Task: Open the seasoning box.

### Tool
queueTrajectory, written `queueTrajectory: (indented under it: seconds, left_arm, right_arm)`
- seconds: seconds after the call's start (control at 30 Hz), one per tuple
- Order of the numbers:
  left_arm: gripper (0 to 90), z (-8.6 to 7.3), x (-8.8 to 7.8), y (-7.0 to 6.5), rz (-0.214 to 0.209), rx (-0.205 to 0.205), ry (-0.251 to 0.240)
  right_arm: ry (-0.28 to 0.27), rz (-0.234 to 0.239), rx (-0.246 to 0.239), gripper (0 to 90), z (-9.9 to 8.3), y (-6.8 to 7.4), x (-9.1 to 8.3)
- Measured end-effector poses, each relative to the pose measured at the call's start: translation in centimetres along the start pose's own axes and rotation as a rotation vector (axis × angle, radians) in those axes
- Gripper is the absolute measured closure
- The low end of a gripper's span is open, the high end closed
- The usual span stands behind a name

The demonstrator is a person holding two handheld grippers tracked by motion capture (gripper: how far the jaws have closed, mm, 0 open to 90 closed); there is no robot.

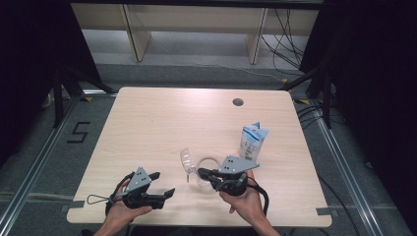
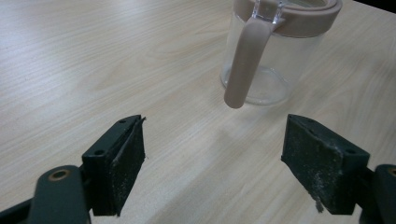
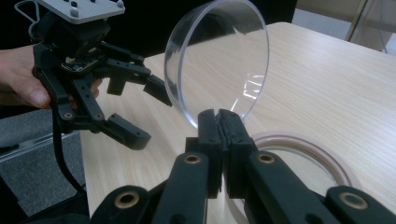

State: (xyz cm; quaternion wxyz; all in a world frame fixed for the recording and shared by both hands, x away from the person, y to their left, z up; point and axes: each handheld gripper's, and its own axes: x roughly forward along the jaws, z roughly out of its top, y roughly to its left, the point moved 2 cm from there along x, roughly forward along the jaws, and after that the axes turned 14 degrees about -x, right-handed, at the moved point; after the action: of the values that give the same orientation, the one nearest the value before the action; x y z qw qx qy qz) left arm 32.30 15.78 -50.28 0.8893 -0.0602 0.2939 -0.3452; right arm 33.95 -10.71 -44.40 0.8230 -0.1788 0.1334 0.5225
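Pale matt wood-grain table (image 1: 162, 123); clear glossy plastic lid (image 3: 219, 60); transparent jug (image 2: 273, 51) with matt beige handle (image 2: 243, 65); rough, dusty black pads (image 2: 317, 163).

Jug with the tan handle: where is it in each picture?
High view: the jug stands near the table's front edge, right beside the right gripper.
Left gripper view: the jug is at the top right, handle toward the camera.
Right gripper view: the jug's tan rim is at the bottom right, behind the shut jaws.
Shared landmark: the light wooden table.
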Motion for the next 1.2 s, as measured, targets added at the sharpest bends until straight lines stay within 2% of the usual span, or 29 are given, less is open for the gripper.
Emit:
queueTrajectory:
  seconds: [0.03,0.07,0.1,0.17,0.2,0.23,0.27,0.3,0.33,0.4,0.43,0.5,0.53,0.57,0.6,0.63,0.67,0.7,0.77,0.8,0.83,0.93,0.97,1.0,1.07,1.17,1.2]
  left_arm:
    - [21.1,0.0,0.0,0.0,0.000,0.000,0.000]
    - [21.1,0.0,0.0,0.1,0.003,0.008,0.003]
    - [21.1,0.0,0.0,0.1,0.003,0.010,0.004]
    - [21.2,-0.1,0.1,0.2,0.002,0.010,0.004]
    - [21.2,0.0,0.1,0.1,0.009,0.008,0.002]
    - [21.2,0.0,0.1,0.1,0.008,0.011,0.001]
    - [21.2,-0.1,0.2,0.1,0.006,0.003,0.000]
    - [21.2,-0.1,0.2,0.2,0.006,0.009,0.003]
    - [21.2,-0.1,0.1,0.2,0.007,0.010,0.003]
    - [21.2,0.0,0.2,0.2,0.013,0.007,-0.004]
    - [21.3,0.0,0.2,0.2,0.015,0.009,-0.002]
    - [21.3,-0.1,0.2,0.2,0.014,0.002,-0.006]
    - [21.3,-0.1,0.2,0.2,0.013,0.004,-0.004]
    - [21.3,0.0,0.2,0.3,0.015,0.003,-0.003]
    - [21.3,0.0,0.2,0.3,0.015,0.003,-0.003]
    - [21.4,0.0,0.3,0.2,0.017,0.002,-0.005]
    - [21.3,0.0,0.3,0.3,0.012,0.007,-0.003]
    - [21.3,0.0,0.4,0.2,0.011,-0.004,-0.002]
    - [21.4,0.0,0.4,0.2,0.011,-0.009,-0.001]
    - [21.4,0.1,0.4,0.3,0.010,0.006,-0.002]
    - [21.3,0.1,0.4,0.2,0.015,-0.009,0.000]
    - [21.4,0.1,0.6,0.1,0.016,-0.011,-0.008]
    - [21.4,0.1,0.5,0.1,0.017,-0.010,-0.008]
    - [21.3,0.1,0.5,0.2,0.022,-0.008,-0.001]
    - [21.3,0.1,0.4,0.3,0.023,0.003,0.001]
    - [21.4,0.1,0.3,0.3,0.034,-0.011,-0.004]
    - [21.4,0.1,0.3,0.3,0.035,-0.014,-0.006]
  right_arm:
    - [0.000,0.000,0.000,88.6,0.0,0.0,0.0]
    - [0.003,-0.020,-0.019,88.4,-0.1,-0.2,-0.2]
    - [-0.005,-0.023,-0.011,88.2,-0.2,-0.2,-0.2]
    - [0.014,-0.016,0.028,87.1,-0.3,-0.2,-0.5]
    - [0.004,-0.023,0.016,86.4,-0.3,-0.3,-0.5]
    - [-0.003,-0.006,0.025,85.3,-0.4,-0.3,-0.5]
    - [0.007,-0.007,0.019,84.4,-0.4,-0.4,-0.6]
    - [-0.002,-0.038,0.023,83.3,-0.5,-0.6,-0.8]
    - [0.005,-0.043,0.037,81.9,-0.6,-0.6,-0.9]
    - [-0.009,-0.047,0.025,78.9,-0.7,-0.9,-1.1]
    - [0.008,-0.054,0.043,76.6,-0.7,-0.9,-1.3]
    - [-0.011,-0.086,0.023,72.3,-0.9,-1.3,-1.6]
    - [-0.001,-0.081,0.043,70.6,-1.0,-1.4,-1.8]
    - [0.001,-0.101,0.032,68.1,-1.1,-1.5,-2.0]
    - [0.001,-0.101,0.032,68.1,-1.1,-1.5,-2.0]
    - [0.000,-0.125,0.040,63.2,-1.3,-1.8,-2.3]
    - [0.007,-0.114,0.054,61.8,-1.3,-1.9,-2.5]
    - [0.001,-0.139,0.041,59.5,-1.4,-2.1,-2.7]
    - [0.003,-0.140,0.050,58.8,-1.5,-2.1,-2.9]
    - [-0.006,-0.145,0.058,57.7,-1.7,-2.3,-3.0]
    - [0.005,-0.182,0.036,54.6,-2.1,-2.8,-3.6]
    - [0.014,-0.191,0.077,51.4,-2.6,-3.0,-4.1]
    - [0.005,-0.204,0.068,50.5,-2.9,-3.1,-4.3]
    - [0.009,-0.210,0.102,50.2,-3.1,-3.0,-4.5]
    - [0.014,-0.219,0.102,49.5,-3.4,-3.2,-4.9]
    - [0.021,-0.241,0.116,47.9,-4.4,-3.6,-5.7]
    - [0.024,-0.253,0.105,47.6,-4.5,-3.7,-5.9]
